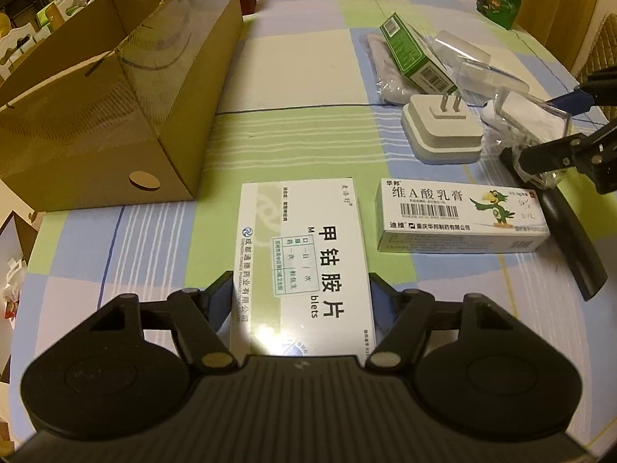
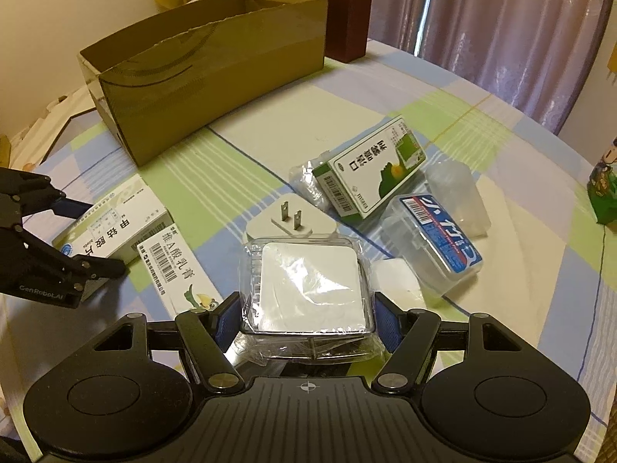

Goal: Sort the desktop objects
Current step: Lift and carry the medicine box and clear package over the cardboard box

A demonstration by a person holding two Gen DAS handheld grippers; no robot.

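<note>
Left hand-held gripper (image 1: 300, 301) straddles the near end of a flat white tablet box (image 1: 304, 254), fingers against both long edges; it looks clamped on the box. Box lies flat on the bench (image 1: 162, 239), face up: large black Chinese characters, a pale green swirl at one corner, a small green-printed label stuck near the middle.

Right hand-held gripper (image 2: 306, 316) is closed on a clear plastic case (image 2: 308, 289), blue pads pressed to its two sides. Case is square, transparent, glossy, with a white square insert inside.

Just right of the tablet box lies a long white ointment carton (image 1: 461, 216), flat, with barcode and a green parrot cartoon. Beyond it a white plug adapter (image 1: 441, 131) rests prongs up. Behind that a green-and-white carton (image 2: 370, 169) sits tilted on a plastic bag. A blue-labelled clear box (image 2: 439, 239) lies beside it. Open cardboard box (image 1: 115, 88) stands at the bench's left side.
</note>
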